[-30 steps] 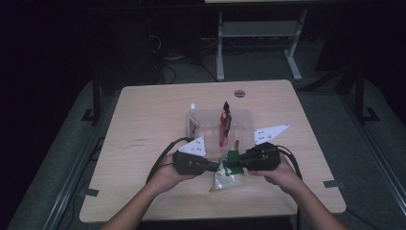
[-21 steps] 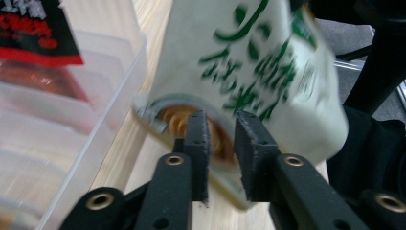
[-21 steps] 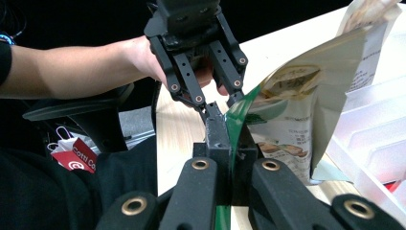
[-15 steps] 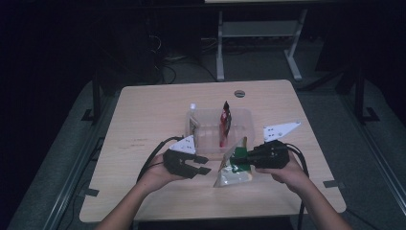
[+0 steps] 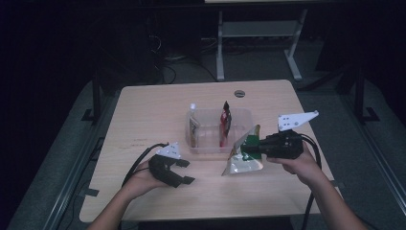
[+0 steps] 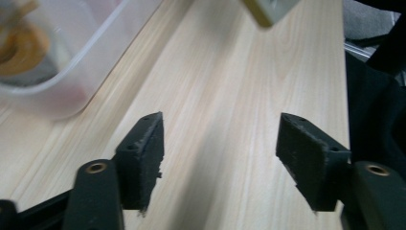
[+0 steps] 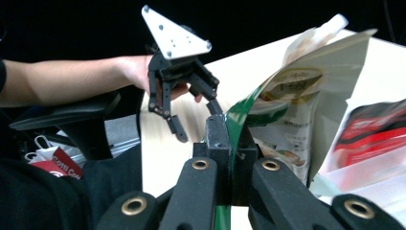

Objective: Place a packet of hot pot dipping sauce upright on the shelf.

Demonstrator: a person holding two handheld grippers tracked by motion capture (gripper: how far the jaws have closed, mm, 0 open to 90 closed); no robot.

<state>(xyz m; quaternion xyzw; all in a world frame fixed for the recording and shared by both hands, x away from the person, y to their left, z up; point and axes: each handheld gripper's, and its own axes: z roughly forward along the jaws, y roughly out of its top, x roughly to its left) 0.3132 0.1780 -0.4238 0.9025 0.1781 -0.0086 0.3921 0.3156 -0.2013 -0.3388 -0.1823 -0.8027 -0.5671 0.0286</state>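
A green-and-white pouch (image 5: 243, 158) hangs tilted just in front of the clear bin (image 5: 239, 115). My right gripper (image 5: 245, 147) is shut on its green edge. In the right gripper view the jaws (image 7: 229, 129) pinch that edge, and the pouch (image 7: 297, 110) fans up to the right. My left gripper (image 5: 187, 172) sits low over the table to the left. Its jaws have just been opening and nothing is between them. The left gripper view shows them (image 6: 220, 120) wide apart over bare wood, with a corner of the pouch (image 6: 268, 9) at the top.
The bin holds a white-capped pouch (image 5: 193, 127) and a red pouch (image 5: 225, 123), both upright. The bin wall (image 6: 81, 57) lies to the upper left of the left jaws. Black cables trail off the table's front edge (image 5: 201, 215). The floor around is dark.
The left gripper has let go of the pouch, opened, and drawn away to the left and down. The right gripper has carried the pouch right and upward, so it now stands tilted.
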